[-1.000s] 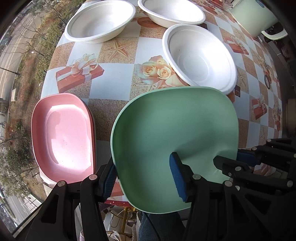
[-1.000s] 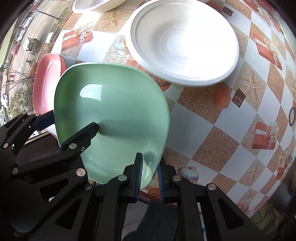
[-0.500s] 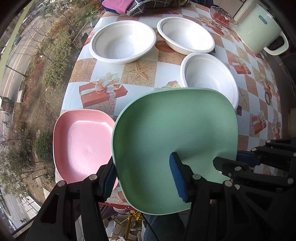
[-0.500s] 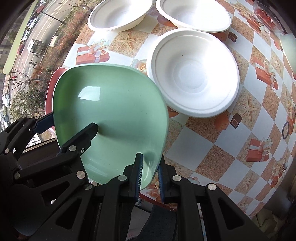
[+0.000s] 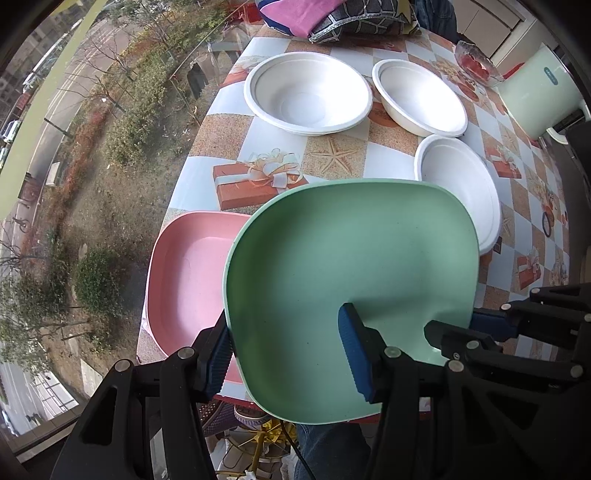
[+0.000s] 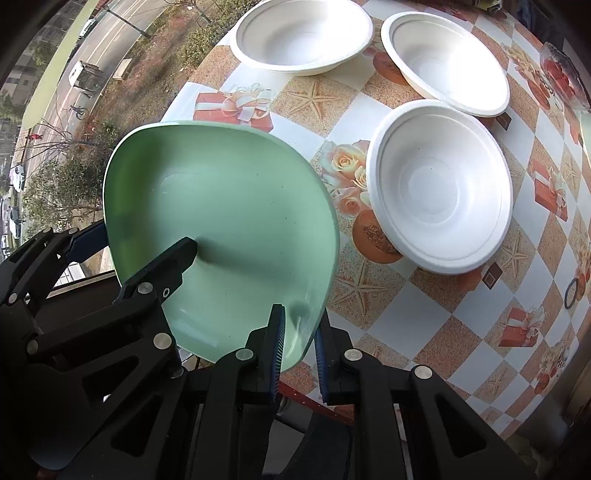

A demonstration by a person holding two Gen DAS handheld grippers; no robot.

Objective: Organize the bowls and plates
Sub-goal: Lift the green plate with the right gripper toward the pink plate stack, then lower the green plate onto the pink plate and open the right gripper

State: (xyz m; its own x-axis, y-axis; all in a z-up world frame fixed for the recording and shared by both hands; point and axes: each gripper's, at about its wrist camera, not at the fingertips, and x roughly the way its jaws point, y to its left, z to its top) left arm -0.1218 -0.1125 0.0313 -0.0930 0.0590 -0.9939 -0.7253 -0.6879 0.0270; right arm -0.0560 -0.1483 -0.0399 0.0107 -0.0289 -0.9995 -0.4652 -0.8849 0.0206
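A square green plate (image 5: 351, 266) hangs above the near edge of the table, held from both sides. My left gripper (image 5: 284, 317) straddles its left rim, one pad outside the edge and the other fingertip down on the inner face. My right gripper (image 6: 300, 314) is shut on the plate's (image 6: 221, 221) near right rim. A pink plate (image 5: 188, 280) lies on the table at the left, partly under the green one. Three white bowls stand beyond: one at the far left (image 5: 306, 96), one at the far right (image 5: 421, 96), and the nearest (image 6: 439, 184) on the right.
The table (image 5: 336, 155) has a checked cloth with gift and starfish prints; its left edge runs beside a window over a street. A pale green pot (image 5: 535, 96), a glass dish (image 5: 476, 66) and folded cloth (image 5: 332, 14) sit at the back. A person's leg (image 5: 328, 450) shows below.
Both grippers have risen with the green plate, so more of the table shows. The plate has drifted left and now overlaps the pink plate's right edge. Neither grip has changed.
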